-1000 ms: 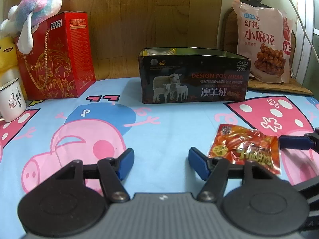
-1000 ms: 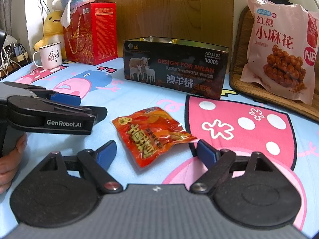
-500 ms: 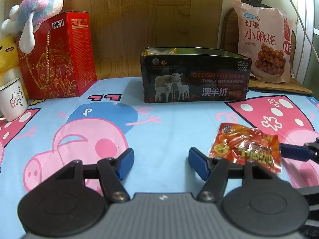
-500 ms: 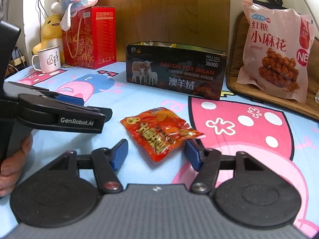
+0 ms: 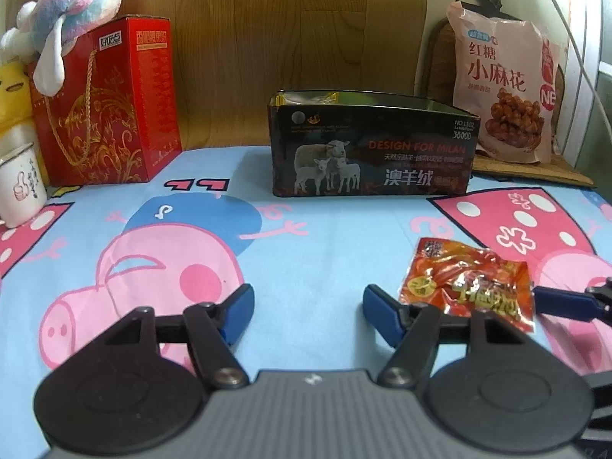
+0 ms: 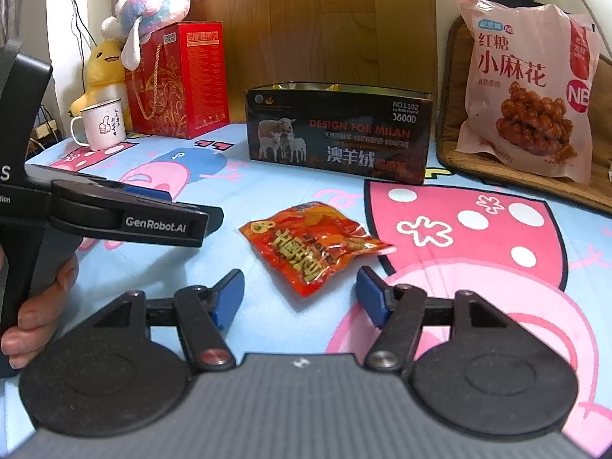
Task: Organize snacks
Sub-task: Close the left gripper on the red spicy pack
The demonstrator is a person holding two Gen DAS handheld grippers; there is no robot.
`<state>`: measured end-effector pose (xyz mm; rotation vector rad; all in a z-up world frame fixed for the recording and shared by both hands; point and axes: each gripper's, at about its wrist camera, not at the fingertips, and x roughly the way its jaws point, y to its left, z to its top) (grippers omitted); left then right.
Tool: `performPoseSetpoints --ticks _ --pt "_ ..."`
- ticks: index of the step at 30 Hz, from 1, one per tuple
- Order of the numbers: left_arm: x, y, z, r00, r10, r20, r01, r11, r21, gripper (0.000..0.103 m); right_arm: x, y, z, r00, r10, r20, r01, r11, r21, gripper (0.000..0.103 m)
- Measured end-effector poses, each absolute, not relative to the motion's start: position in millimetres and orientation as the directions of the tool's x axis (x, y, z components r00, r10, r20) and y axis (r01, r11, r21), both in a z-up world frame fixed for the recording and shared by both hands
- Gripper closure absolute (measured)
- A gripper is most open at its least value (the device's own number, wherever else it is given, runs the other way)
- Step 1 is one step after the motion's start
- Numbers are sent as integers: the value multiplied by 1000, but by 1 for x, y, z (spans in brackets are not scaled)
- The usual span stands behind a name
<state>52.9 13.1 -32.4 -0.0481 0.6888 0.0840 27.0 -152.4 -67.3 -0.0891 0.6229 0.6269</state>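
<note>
At the far left a white enamel mug point(image 6: 103, 124) stands beside a yellow plush duck point(image 6: 100, 72), then a red gift box point(image 6: 179, 80) with a pastel plush toy point(image 6: 158, 4) lying across its top. In the middle, at the far side, sits the open black tin point(image 6: 338, 135) printed with sheep, something yellow just showing over its rim. At the far right a pink bag of brown-sugar twists point(image 6: 526, 84) leans upright on a woven mat point(image 6: 451, 145).

The left gripper point(image 5: 308, 304) hangs low over the sheet with its fingers wide apart and nothing between them. The red snack packet point(image 6: 311, 246) lies flat just right of it, well short of the tin. The right gripper point(image 6: 300, 292) has its fingers spread wide, one on each side of the packet's near corner – not touching it, as far as I can tell.

The risk, I judge, lies in the packet itself: thin, glossy and flat on soft fabric. Fingers closing on one corner could slip off the film, or pinch the sheet along with it (the cloth gives underneath). The two grippers are also close, so a sideways move might knock them together.

The surface is a cartoon-pig sheet point(image 5: 325, 229) in blue and pink – a bed or a covered bench, I cannot tell which – against a wood panel point(image 5: 298, 38) with a pale wall to the right.
</note>
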Motion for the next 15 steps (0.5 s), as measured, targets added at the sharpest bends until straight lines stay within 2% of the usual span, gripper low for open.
performPoseSetpoints --ticks 8,11,15 --pt "48 40 -29 784 -133 -607 -28 968 -248 36 48 -181 -64 539 610 -581 -644 743 183 32" --pt "50 44 -29 768 -245 -592 27 935 -352 44 74 -198 -60 498 634 -592 -601 744 291 33" --pt "53 46 -30 746 -332 -578 74 903 -422 44 109 -219 -65 430 708 -560 -486 705 517 35"
